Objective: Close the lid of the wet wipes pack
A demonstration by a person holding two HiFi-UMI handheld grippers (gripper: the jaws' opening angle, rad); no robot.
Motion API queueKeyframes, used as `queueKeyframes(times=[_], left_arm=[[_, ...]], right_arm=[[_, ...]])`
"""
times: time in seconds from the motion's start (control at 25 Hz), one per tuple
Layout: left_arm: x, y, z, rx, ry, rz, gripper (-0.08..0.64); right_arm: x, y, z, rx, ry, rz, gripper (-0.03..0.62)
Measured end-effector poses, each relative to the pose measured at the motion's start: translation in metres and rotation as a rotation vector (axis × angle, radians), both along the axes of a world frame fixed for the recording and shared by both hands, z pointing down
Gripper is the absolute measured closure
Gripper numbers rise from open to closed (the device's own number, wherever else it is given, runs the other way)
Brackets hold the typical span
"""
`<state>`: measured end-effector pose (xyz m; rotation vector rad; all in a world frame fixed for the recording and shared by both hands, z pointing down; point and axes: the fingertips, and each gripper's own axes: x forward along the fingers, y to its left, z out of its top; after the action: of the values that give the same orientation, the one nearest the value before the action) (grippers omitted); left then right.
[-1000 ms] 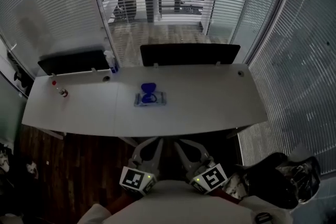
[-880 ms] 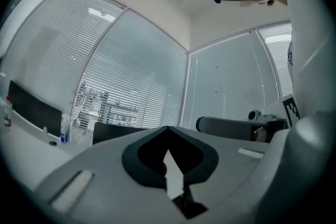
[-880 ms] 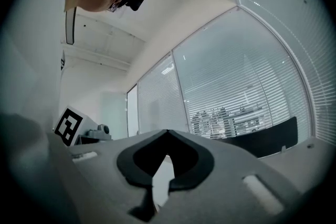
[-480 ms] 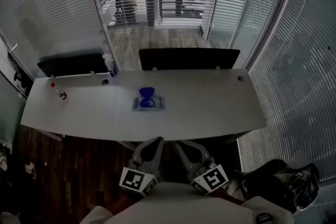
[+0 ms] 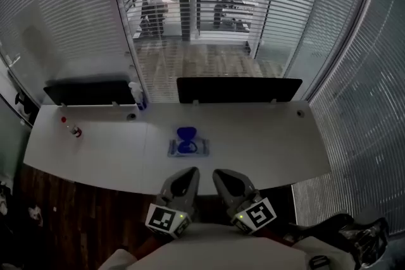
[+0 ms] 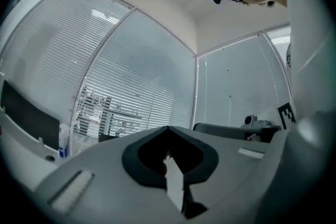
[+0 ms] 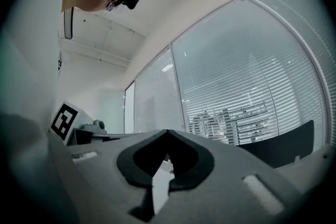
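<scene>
The wet wipes pack (image 5: 188, 148) lies flat in the middle of the white table (image 5: 272, 142), with its blue lid (image 5: 186, 133) standing open at the far side. Both grippers hover side by side at the table's near edge, just short of the pack. My left gripper (image 5: 192, 171) has its jaws together with nothing between them, and so does my right gripper (image 5: 218, 173). The left gripper view shows its closed tips (image 6: 168, 128) against the blinds. In the right gripper view the closed tips (image 7: 167, 132) hide the pack.
Two dark screens (image 5: 85, 90) (image 5: 239, 89) stand along the table's far edge, with a spray bottle (image 5: 135, 95) between them. A small red-capped bottle (image 5: 71, 128) is at the far left. Glass walls with blinds enclose the room. A dark bag (image 5: 354, 243) lies on the floor at the right.
Both grippers have moved forward from the person's lap to the table's near edge. The head view has shifted with them, so the pack sits closer.
</scene>
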<state>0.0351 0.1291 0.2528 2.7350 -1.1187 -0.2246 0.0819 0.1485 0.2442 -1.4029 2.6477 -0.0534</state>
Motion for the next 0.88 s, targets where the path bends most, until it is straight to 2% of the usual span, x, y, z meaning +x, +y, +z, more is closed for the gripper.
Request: queueKeyframes(times=[0.2, 0.48, 0.88], left_arm=[[-0.028, -0.064, -0.001, -0.033, -0.004, -0.001, 0.557], [-0.052, -0.140, 0.013, -0.035, -0.014, 0.028, 0.557], [-0.063, -0.199, 0.006, -0.062, -0.019, 0.066, 0.557]], right_arm=[[-0.017, -0.069, -0.006, -0.016, 0.004, 0.023, 0.592], [-0.046, -0.144, 0.007, -0.049, 0.007, 0.035, 0.592], [-0.064, -0.205, 0.002, -0.060, 0.007, 0.062, 0.592]])
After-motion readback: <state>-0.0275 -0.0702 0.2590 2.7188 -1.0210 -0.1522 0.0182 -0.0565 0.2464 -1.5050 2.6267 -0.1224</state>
